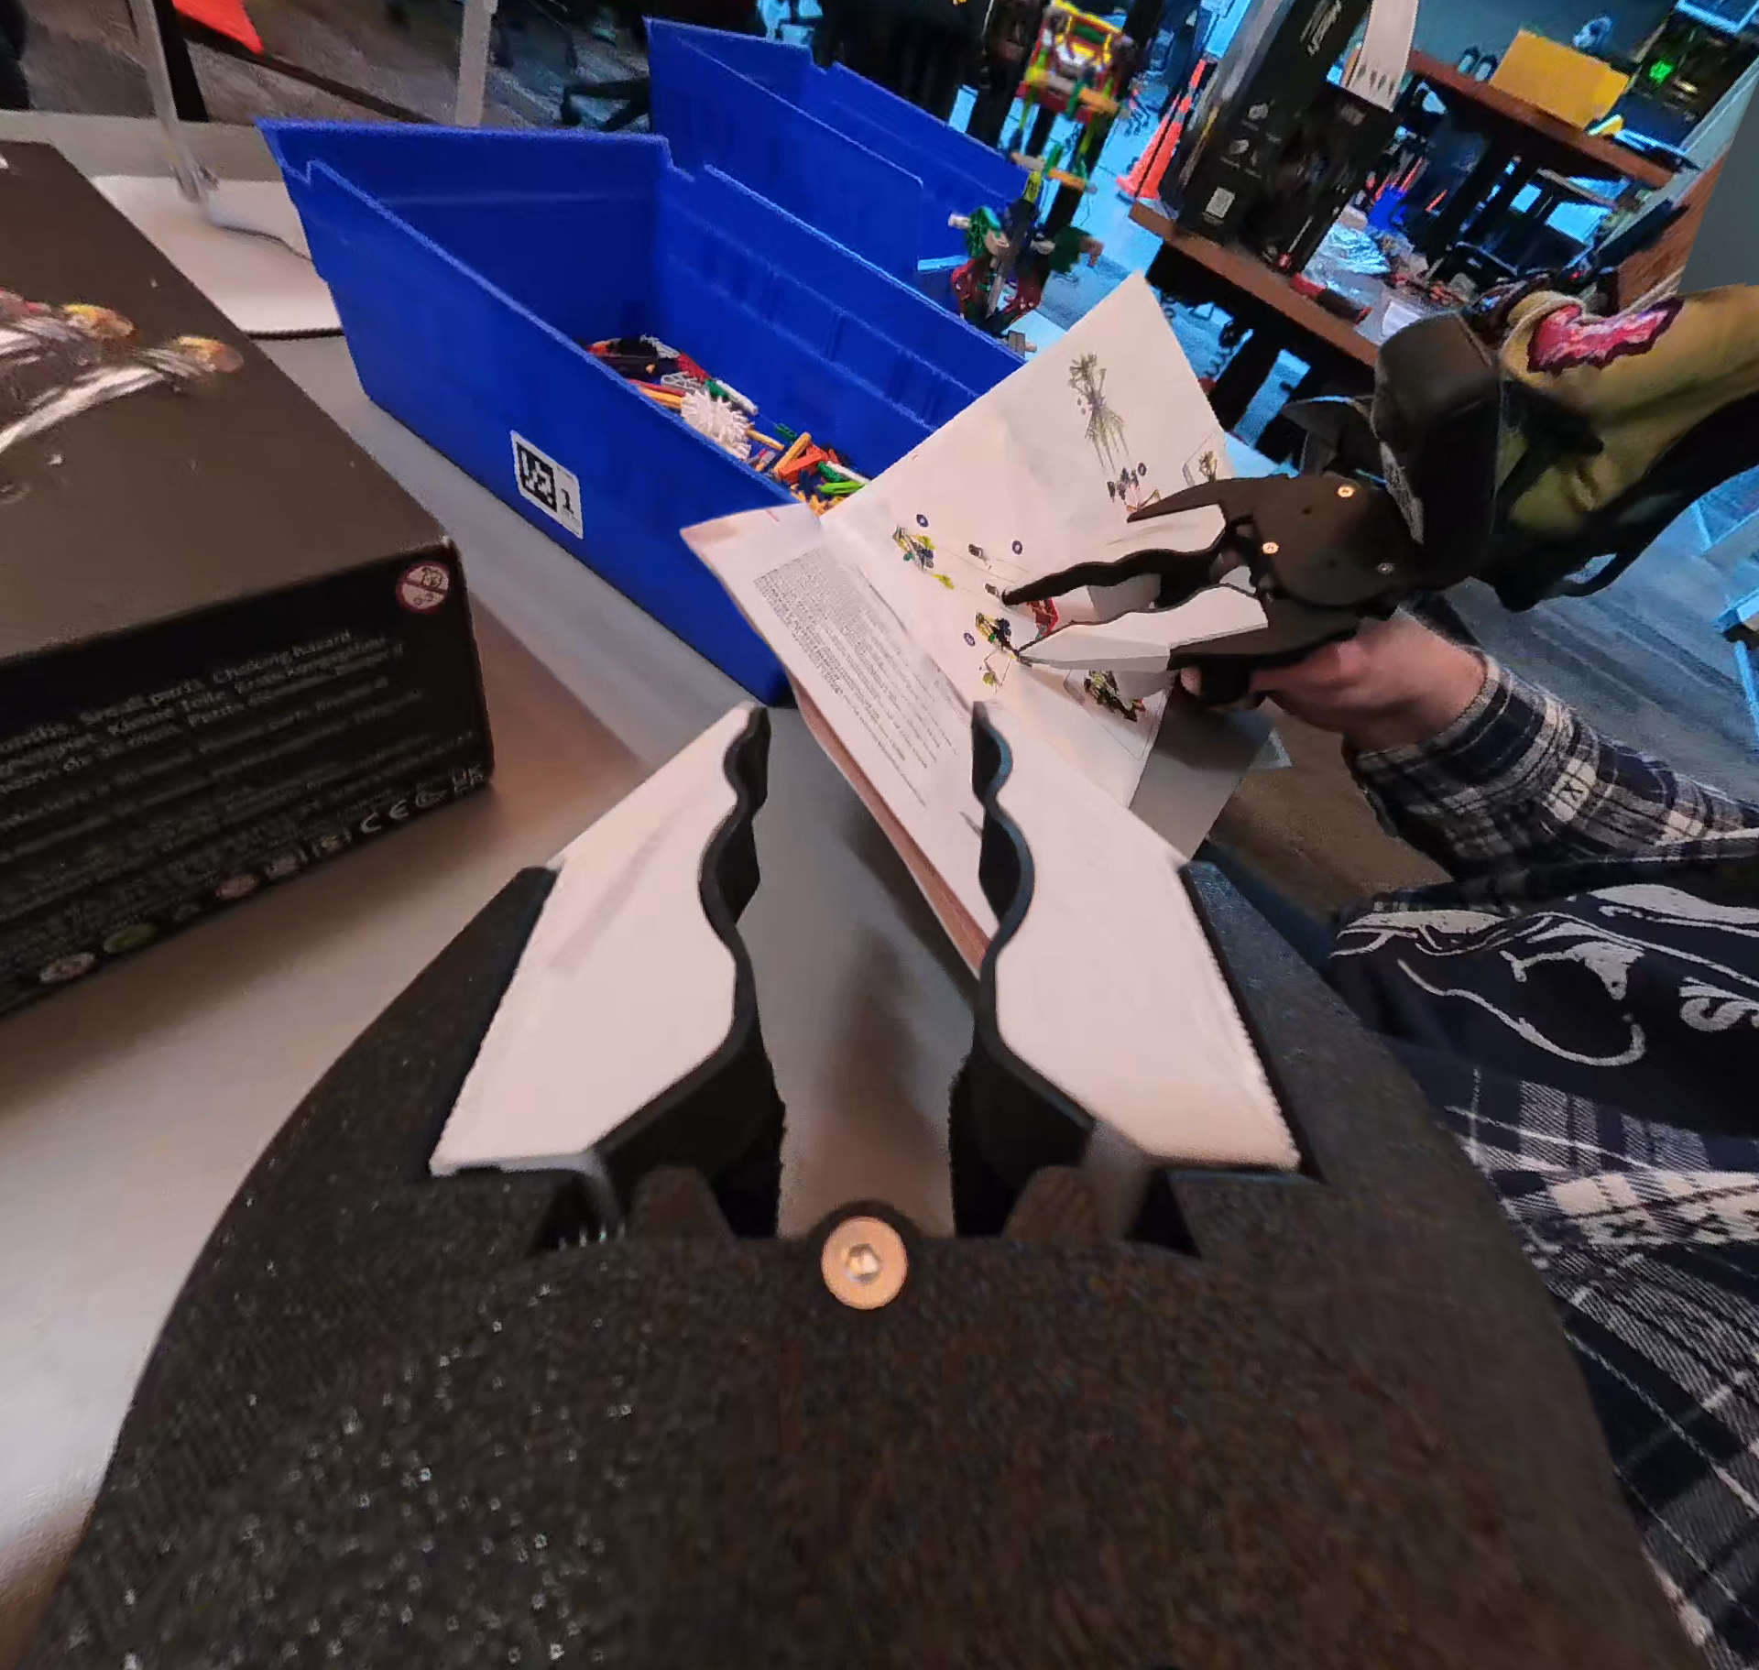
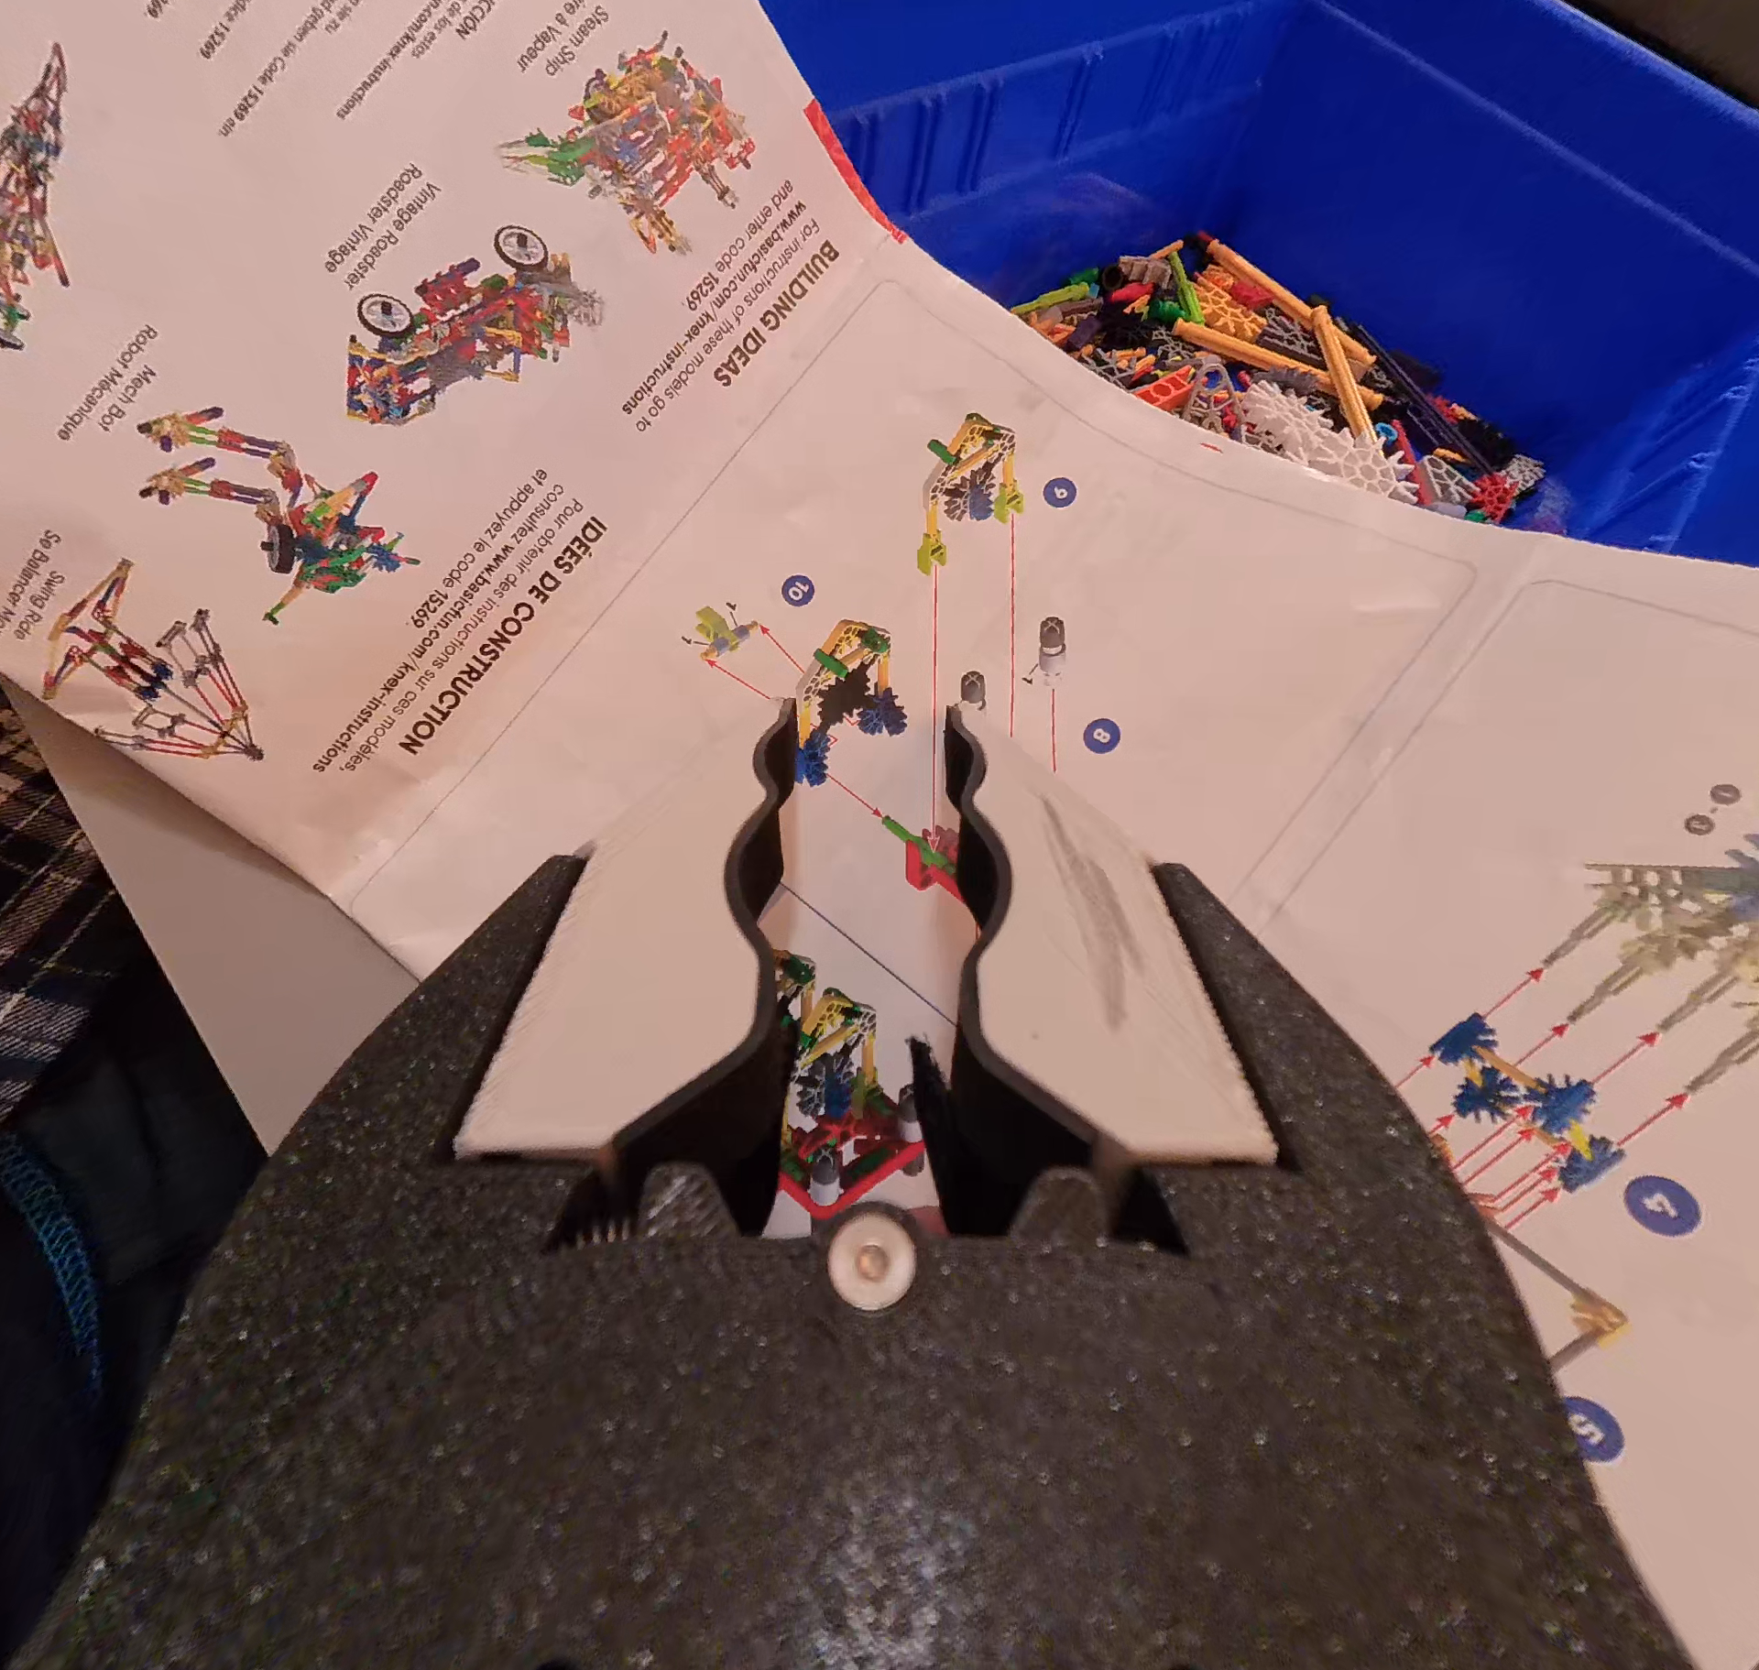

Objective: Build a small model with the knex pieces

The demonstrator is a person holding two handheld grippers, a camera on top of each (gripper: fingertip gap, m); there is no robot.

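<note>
A folded white instruction sheet (image 1: 904,634) with coloured model drawings leans up against a blue bin (image 1: 457,339). My left gripper (image 1: 871,739) is open and empty above the grey table, and its right finger overlaps the sheet's near edge. Whether it touches the sheet is unclear. My right gripper (image 1: 1017,627), held in a person's hand (image 1: 1361,682), is open with its tips at the sheet's face. In the right wrist view the right gripper (image 2: 868,715) is open over the sheet (image 2: 1237,673), holding nothing. The bin (image 2: 1428,101) holds several coloured building pieces (image 2: 1285,358).
A black printed box (image 1: 190,577) sits on the table (image 1: 190,1148) at the left. A second blue bin (image 1: 809,130) stands behind the first, with a built toy model (image 1: 1009,254) past it. Other tables and boxes stand far back. A plaid sleeve (image 1: 1571,815) is at the right. Some 20 cm of space lies between my two pairs of fingers.
</note>
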